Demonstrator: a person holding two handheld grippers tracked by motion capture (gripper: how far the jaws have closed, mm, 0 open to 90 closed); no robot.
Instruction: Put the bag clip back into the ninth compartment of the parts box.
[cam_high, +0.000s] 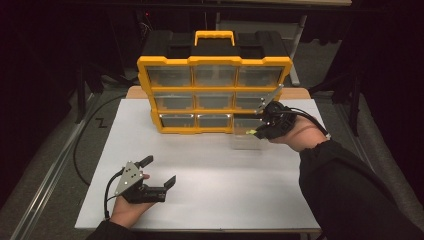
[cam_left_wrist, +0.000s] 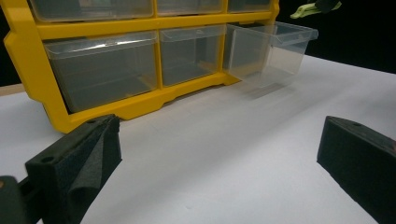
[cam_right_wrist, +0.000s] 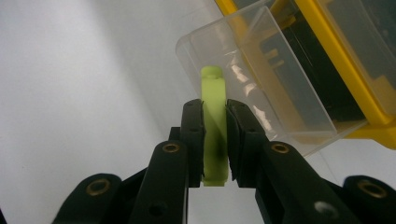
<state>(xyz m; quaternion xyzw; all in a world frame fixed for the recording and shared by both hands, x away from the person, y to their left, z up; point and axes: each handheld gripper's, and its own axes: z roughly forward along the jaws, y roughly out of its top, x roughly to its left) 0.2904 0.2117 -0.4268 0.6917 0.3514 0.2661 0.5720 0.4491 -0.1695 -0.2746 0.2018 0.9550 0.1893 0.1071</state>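
The right tongs (cam_right_wrist: 215, 140) are clenched on a light-green piece (cam_right_wrist: 214, 126) — a narrow, flat-sided part with a rounded end. In the right gripper view its long axis runs along the tongs, the rounded end pointing away from the hand toward the open mouth of the clear drawer (cam_right_wrist: 261, 88). In the high view the piece (cam_high: 251, 132) juts leftward from the right tongs (cam_high: 260, 131), just above the drawer (cam_high: 247, 141).

The drawer is pulled partway out of the bottom right slot of the yellow organiser (cam_high: 214, 95) and overhangs the white worktop (cam_high: 210, 170).

The right hand (cam_high: 300, 134) is held near the organiser's lower right corner, forearm entering from the right.

The left tongs (cam_high: 160, 172) lie released — jaws wide apart, nothing between them — low over the worktop's near left, aimed at the organiser.
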